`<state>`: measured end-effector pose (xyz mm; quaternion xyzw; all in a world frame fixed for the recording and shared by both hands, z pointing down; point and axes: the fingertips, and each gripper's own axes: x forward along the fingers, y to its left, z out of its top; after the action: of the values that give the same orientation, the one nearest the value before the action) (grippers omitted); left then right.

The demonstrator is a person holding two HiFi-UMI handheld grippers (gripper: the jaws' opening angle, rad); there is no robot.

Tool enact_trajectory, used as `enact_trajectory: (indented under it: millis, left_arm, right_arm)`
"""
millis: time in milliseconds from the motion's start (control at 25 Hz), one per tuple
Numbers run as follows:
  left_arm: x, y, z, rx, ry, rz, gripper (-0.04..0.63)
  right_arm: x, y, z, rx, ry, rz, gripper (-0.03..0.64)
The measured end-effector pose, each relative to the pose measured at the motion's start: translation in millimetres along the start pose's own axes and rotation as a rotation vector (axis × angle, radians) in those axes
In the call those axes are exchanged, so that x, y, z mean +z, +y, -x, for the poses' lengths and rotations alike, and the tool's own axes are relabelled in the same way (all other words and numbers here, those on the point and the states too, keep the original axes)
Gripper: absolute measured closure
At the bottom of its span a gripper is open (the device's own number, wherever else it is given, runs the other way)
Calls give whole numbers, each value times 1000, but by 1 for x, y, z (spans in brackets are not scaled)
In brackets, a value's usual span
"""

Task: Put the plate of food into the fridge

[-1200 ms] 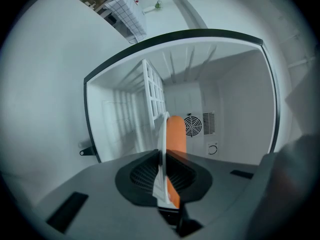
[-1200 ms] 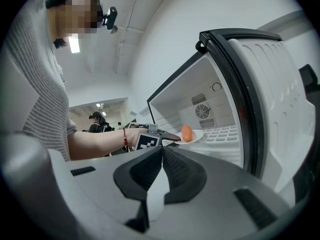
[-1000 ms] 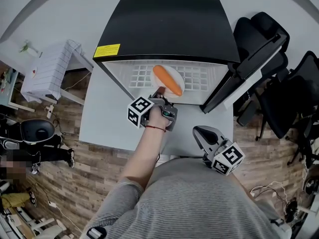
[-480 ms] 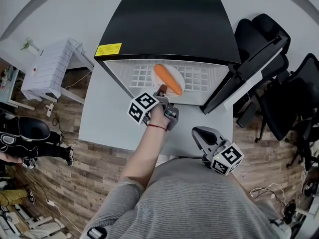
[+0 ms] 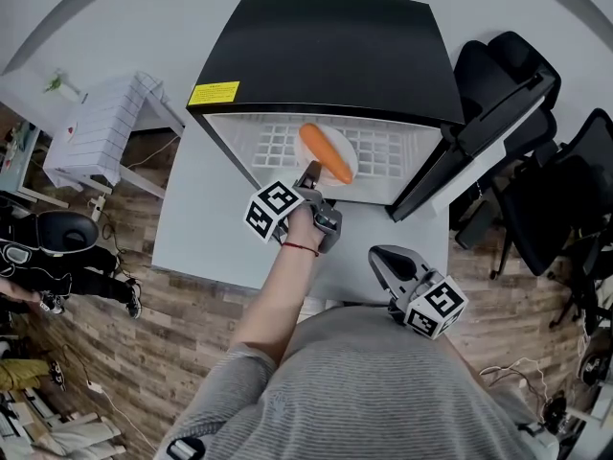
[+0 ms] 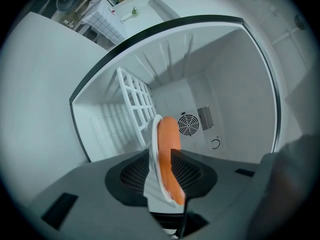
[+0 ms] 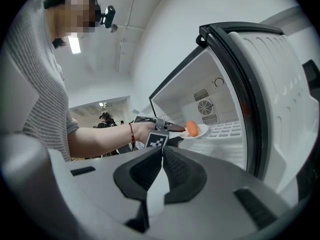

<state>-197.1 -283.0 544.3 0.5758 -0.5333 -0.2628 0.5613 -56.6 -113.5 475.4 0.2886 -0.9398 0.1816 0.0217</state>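
Observation:
A white plate (image 5: 349,155) with an orange carrot (image 5: 325,153) lies on the white wire shelf (image 5: 385,151) at the front of the open black fridge (image 5: 326,56). My left gripper (image 5: 311,173) reaches to the plate's near rim. In the left gripper view the plate (image 6: 154,149) and carrot (image 6: 168,154) stand edge-on between the jaws of the left gripper (image 6: 161,170), which are opening. My right gripper (image 5: 381,257) hangs low near my body, shut and empty. The right gripper view shows the plate (image 7: 202,130) resting on the shelf.
The fridge door (image 5: 450,156) stands swung open to the right. Black office chairs (image 5: 536,142) crowd behind it. The fridge stands on a grey platform (image 5: 192,218). A white cabinet (image 5: 96,132) is at the left. A fan vent (image 6: 189,125) marks the fridge's back wall.
The plate with the carrot has shifted slightly further onto the shelf, and the left gripper's marker cube has turned a little. The right gripper has barely moved.

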Motion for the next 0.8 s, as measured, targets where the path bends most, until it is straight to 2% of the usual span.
enact_trajectory:
  millis: [800]
  left_arm:
    - [-28, 7, 33, -29, 64, -46, 472]
  right_arm:
    - [-2, 10, 4, 22, -1, 4, 603]
